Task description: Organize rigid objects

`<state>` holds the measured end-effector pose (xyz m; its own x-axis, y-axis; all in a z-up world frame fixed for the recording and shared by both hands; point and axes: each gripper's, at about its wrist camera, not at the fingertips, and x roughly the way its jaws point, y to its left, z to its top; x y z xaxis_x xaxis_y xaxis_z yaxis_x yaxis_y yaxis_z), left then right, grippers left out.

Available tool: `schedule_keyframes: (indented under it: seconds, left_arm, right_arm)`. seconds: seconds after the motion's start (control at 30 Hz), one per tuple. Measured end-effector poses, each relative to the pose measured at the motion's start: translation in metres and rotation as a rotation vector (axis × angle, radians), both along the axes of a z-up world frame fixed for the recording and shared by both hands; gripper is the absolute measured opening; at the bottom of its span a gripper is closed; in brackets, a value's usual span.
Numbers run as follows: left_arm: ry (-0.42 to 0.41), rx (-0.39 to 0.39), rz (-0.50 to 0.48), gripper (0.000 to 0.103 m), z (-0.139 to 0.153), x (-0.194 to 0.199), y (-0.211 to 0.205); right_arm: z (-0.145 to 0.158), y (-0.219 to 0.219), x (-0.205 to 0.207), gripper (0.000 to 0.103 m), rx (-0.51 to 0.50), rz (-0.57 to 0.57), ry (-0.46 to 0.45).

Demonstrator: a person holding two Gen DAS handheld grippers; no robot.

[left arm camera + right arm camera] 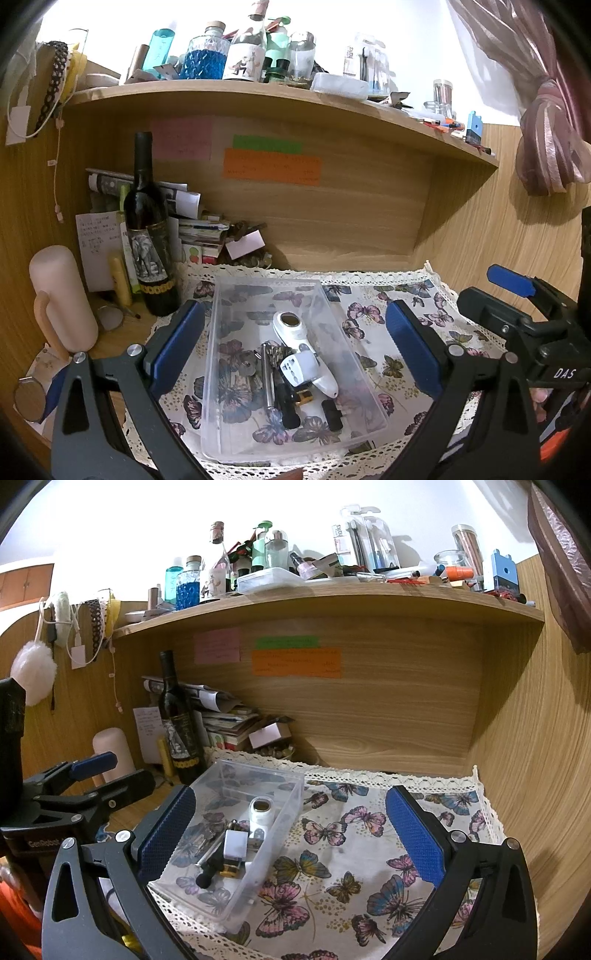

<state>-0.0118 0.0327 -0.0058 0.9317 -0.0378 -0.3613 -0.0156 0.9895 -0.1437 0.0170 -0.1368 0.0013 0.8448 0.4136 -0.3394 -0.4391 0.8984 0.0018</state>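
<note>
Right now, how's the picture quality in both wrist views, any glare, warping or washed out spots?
Left wrist view: the wall above the shelf is blown out white, the shelf edge bows from fisheye warp, and corners go black; the clear bin and its contents stay sharp. Right wrist view: same white wall and curved shelf; the butterfly cloth is crisp, the bin shows only faint sheen.
</note>
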Motion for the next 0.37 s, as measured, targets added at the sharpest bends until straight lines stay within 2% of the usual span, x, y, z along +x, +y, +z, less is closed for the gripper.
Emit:
schedule_keyframes:
  seconds: [0.37]
  left_arm:
    - [0.015,0.0,-0.012,0.1,-0.0036,0.0047,-0.0001]
  right_arm:
    - [-0.0027,0.0008,0.0019,0.103,0.003,-0.007,0.012]
